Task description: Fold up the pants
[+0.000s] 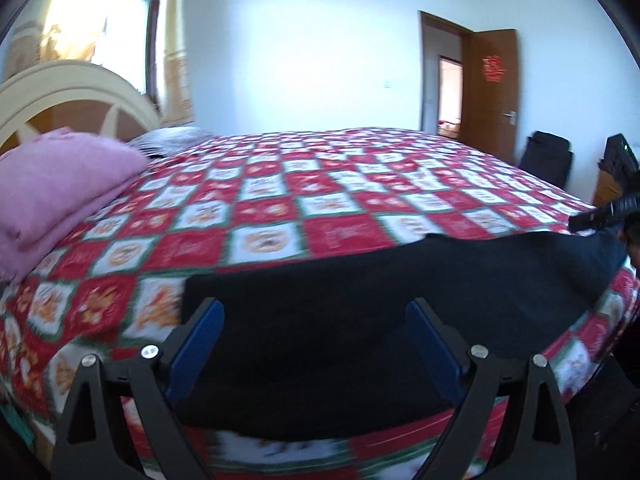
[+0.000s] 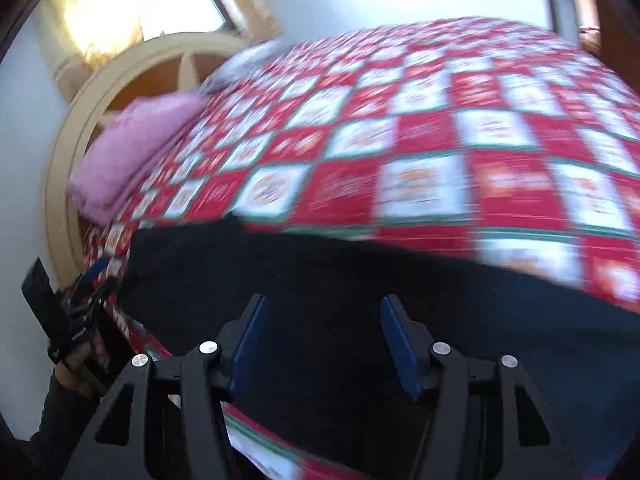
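Pants (image 1: 360, 300): dark, lay flat along the near edge of the bed (image 1: 280, 184), long axis running side to side.
Left gripper (image 1: 314, 344): jaws wide apart, empty, over one end of the pants.
Right gripper (image 2: 324, 340): jaws likewise apart, empty, over the other end.
Nearer gripper: neither; each directly faced its own end.
Beyond: pink folded blanket (image 1: 52, 200) by the headboard (image 1: 76, 92).

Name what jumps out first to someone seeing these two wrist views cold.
The red-and-white checkered quilt fills the bed, with the dark pants spread flat along its near edge. Both the left gripper and the right gripper sit open over the pants, gripping nothing. A pink folded blanket lies at the head end, by the cream headboard.
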